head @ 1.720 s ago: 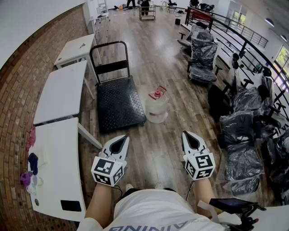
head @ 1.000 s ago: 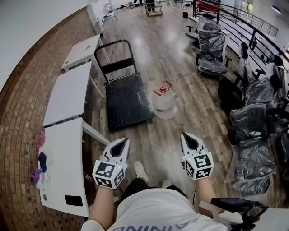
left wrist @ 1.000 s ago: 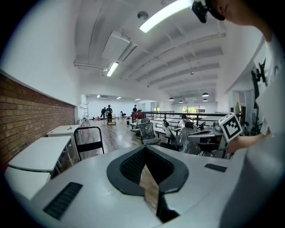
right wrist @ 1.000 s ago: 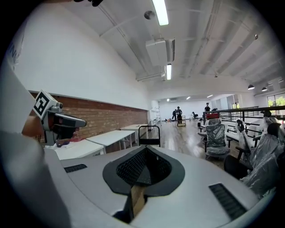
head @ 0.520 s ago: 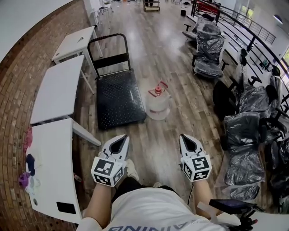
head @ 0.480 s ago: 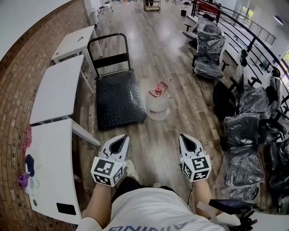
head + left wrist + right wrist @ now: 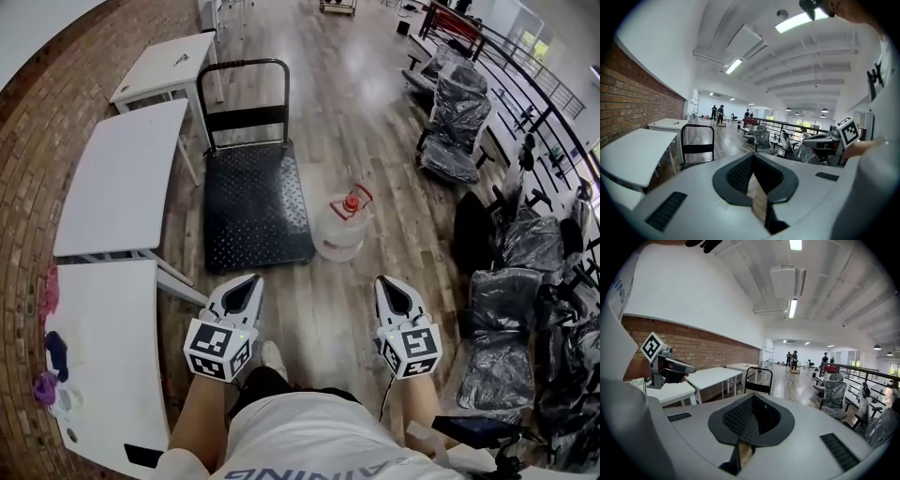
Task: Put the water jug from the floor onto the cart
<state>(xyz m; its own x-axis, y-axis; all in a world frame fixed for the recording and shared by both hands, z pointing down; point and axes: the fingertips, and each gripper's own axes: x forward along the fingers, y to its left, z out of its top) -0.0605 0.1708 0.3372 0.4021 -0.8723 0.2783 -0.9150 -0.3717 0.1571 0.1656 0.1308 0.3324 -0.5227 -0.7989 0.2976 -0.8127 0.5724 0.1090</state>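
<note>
White left tool (image 7: 250, 279), right tool (image 7: 382, 280), black-patterned marker cubes (image 7: 217, 349); white shirt (image 7: 319, 439).

Floor (image 7: 328, 122): wood plank, grey-brown, glossy in patches. Wall at left of head view: brick (image 7: 37, 169) below, white plaster (image 7: 693, 296) above. Three white tables (image 7: 122, 178) in row along brick. Opposite side: office chairs (image 7: 455, 127) wrapped in plastic, beside black railing (image 7: 539, 89). Ceiling (image 7: 811, 70) white, beamed. Strip lights (image 7: 793, 308) lit. Windows (image 7: 816, 125) at far end, bright.
</note>
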